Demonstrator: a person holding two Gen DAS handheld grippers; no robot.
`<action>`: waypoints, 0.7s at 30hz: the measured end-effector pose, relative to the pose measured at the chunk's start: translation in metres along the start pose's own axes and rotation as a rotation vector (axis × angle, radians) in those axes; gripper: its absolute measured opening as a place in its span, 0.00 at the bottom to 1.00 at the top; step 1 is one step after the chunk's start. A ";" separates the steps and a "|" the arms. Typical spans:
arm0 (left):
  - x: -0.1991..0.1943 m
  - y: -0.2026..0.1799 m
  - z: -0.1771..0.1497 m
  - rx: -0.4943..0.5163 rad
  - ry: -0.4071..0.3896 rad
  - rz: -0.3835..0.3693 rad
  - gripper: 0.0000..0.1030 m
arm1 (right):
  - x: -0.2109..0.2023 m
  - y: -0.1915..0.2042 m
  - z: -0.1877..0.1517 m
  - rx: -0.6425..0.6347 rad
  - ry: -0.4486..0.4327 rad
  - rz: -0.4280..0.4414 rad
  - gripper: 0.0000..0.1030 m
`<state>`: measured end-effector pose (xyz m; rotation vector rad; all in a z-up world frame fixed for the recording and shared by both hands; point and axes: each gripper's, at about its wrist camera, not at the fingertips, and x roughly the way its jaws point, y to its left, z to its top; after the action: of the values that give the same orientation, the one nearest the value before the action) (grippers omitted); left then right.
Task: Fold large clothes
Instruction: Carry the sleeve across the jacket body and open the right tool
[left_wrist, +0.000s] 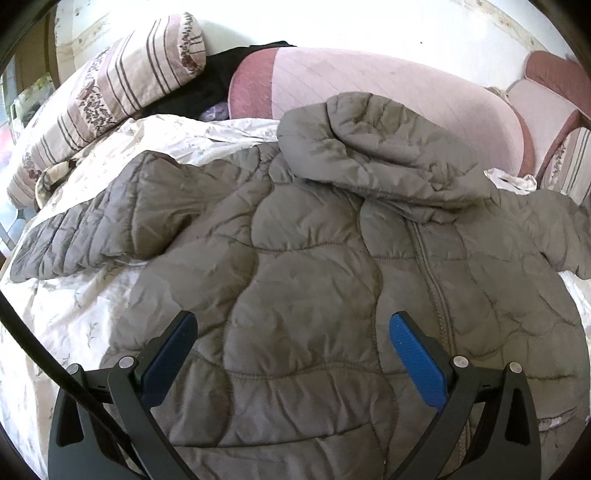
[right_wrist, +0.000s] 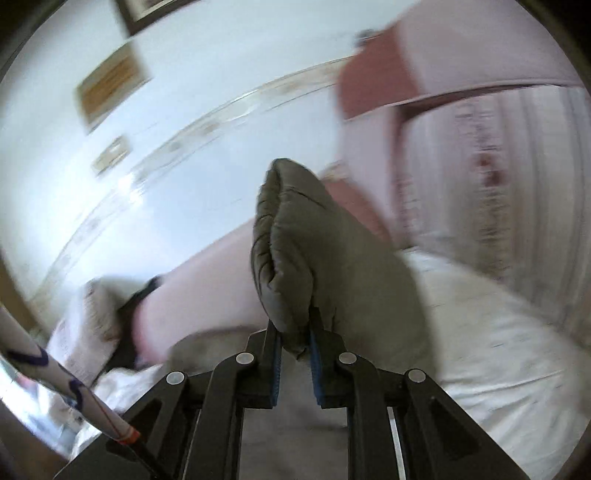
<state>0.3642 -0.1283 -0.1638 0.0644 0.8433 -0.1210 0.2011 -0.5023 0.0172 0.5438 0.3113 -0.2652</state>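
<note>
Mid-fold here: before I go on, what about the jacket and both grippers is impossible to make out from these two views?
- Which part of the jacket the right gripper pinches: right wrist view, motion blur, and the fold fills the frame.
- Jacket's bottom hem: left wrist view, cut off by the lower edge behind the open left gripper.
- Right sleeve's cuff: left wrist view, runs off the right edge.
- Wall pictures: right wrist view, blurred.

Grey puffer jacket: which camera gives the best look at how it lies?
The left wrist view: the jacket lies spread on the bedcover, hood, zip and one sleeve visible, under the open left gripper. The blurred right wrist view shows only a padded fold pinched in the right gripper.
</note>
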 end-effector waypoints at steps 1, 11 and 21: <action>-0.001 0.002 -0.001 -0.005 0.000 -0.002 1.00 | 0.003 0.015 -0.007 -0.006 0.017 0.043 0.14; -0.011 0.033 0.007 -0.107 -0.025 0.033 1.00 | 0.083 0.122 -0.119 -0.096 0.316 0.271 0.14; -0.011 0.066 0.011 -0.244 -0.034 0.100 1.00 | 0.132 0.134 -0.200 -0.043 0.491 0.339 0.14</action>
<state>0.3736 -0.0630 -0.1476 -0.1243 0.8141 0.0748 0.3224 -0.3047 -0.1305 0.6059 0.6895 0.2095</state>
